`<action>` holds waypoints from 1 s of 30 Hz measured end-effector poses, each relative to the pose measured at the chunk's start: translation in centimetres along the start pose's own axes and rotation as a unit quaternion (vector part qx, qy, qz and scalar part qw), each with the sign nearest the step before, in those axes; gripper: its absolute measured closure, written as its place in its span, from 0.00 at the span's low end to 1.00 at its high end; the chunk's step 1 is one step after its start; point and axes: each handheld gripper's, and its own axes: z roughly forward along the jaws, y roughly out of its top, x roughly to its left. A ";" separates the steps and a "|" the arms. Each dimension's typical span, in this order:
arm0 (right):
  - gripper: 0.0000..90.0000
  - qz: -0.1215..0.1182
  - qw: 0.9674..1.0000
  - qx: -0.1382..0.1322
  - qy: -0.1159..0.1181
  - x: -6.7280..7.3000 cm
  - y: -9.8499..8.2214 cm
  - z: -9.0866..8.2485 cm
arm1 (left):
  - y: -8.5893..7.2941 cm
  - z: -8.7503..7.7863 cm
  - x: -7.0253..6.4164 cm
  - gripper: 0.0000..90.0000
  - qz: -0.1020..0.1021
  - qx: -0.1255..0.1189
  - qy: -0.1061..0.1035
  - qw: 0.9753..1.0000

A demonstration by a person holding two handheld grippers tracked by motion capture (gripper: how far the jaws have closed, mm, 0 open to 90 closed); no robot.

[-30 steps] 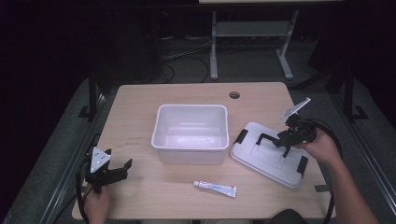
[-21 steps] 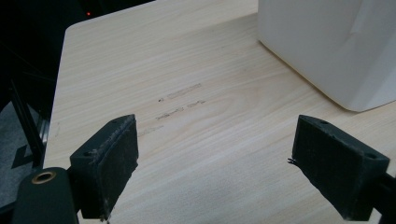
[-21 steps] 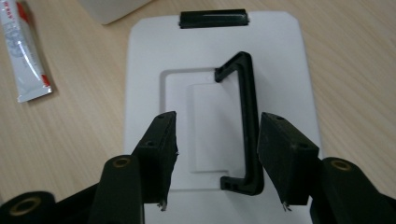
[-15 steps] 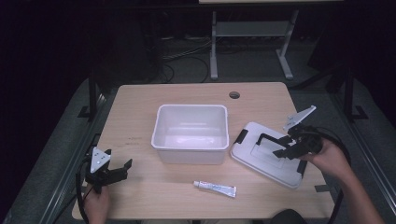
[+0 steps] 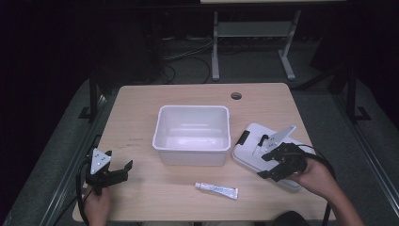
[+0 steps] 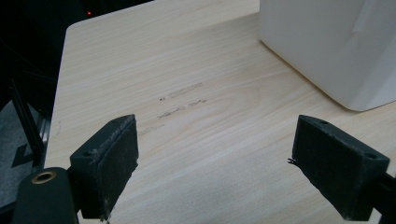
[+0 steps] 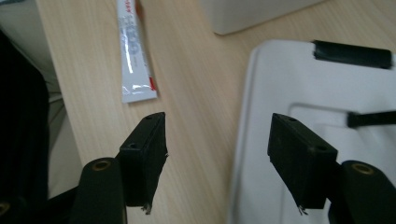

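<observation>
Table [image 5: 141,117]: wood top, white bin [image 5: 192,134] at centre, white lid [image 5: 249,153] flat to its right, tube [image 5: 216,189] lying near the front edge, just left of the lid. Right gripper [image 5: 268,165] hangs over the lid's near-left corner, jaws have just been opening, nothing between them; in the right gripper view the lid edge [image 7: 247,140] sits between the pads with the tube [image 7: 133,51] ahead. Judged step: reach for the tube. Do it well by clearing the lid rim first, lining the jaws across the tube's width, and coming down mid-length, not on the cap. Left gripper [image 5: 117,172] idle at front left, jaws spread wide, empty.
</observation>
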 end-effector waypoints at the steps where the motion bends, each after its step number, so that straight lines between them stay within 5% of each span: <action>1: 0.40 -0.002 1.000 0.000 0.004 0.2 0.2 0.2 | 0.0 0.0 0.0 0.15 0.000 0.001 0.000 1.000; 30: 0.37 -0.058 0.997 0.015 0.049 4.3 3.4 6.9 | -0.1 -0.1 0.2 0.15 -0.002 -0.001 -0.001 1.000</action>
